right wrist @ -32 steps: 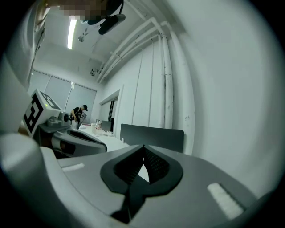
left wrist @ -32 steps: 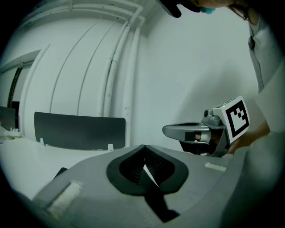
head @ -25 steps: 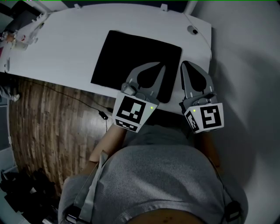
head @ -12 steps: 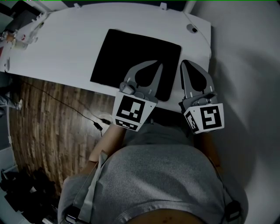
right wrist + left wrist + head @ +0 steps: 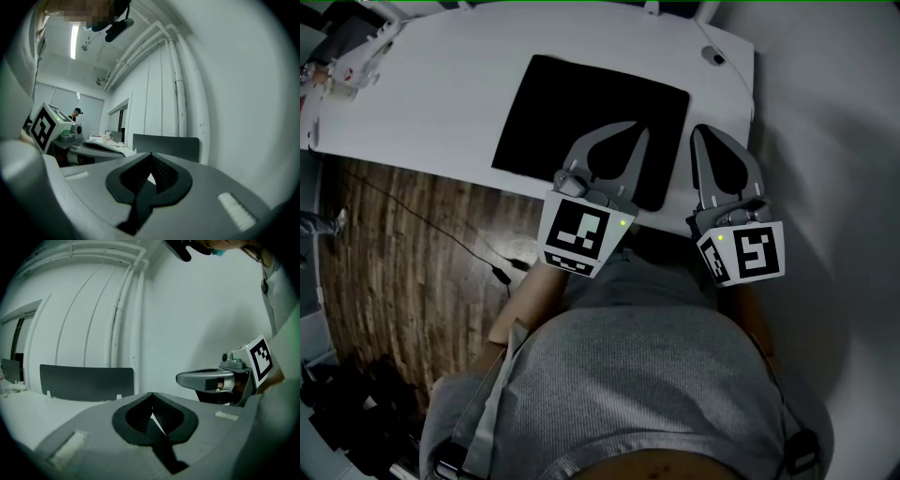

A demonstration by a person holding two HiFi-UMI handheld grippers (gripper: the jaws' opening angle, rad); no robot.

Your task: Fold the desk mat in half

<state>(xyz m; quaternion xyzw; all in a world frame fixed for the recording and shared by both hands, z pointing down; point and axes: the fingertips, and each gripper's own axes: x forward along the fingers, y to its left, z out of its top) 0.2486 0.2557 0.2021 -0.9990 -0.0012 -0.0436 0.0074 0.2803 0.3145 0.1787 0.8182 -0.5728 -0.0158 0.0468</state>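
**Black rectangular desk mat point(image 5: 581, 122) is lying flat while both grippers are hanging shut and empty**

The mat is resting flush on the white tabletop point(image 5: 441, 94), towards the table's right end, with its near edge close to the table's front edge. It is looking thin, soft and light, probably limp enough to bend without springing back. With no raised lip showing, any hold would likely be best at the corners of one edge, where a jaw could slip underneath. Whether it is lying as a single layer or already doubled over, the head view is not settling.

The left gripper point(image 5: 639, 136) is hovering over the mat's near right corner, and the right gripper point(image 5: 700, 136) just off its right edge. Both are keeping their jaws together on nothing.

Compared with a second earlier, the mat is lying as it was, and both grippers are staying closed in nearly the same spots.
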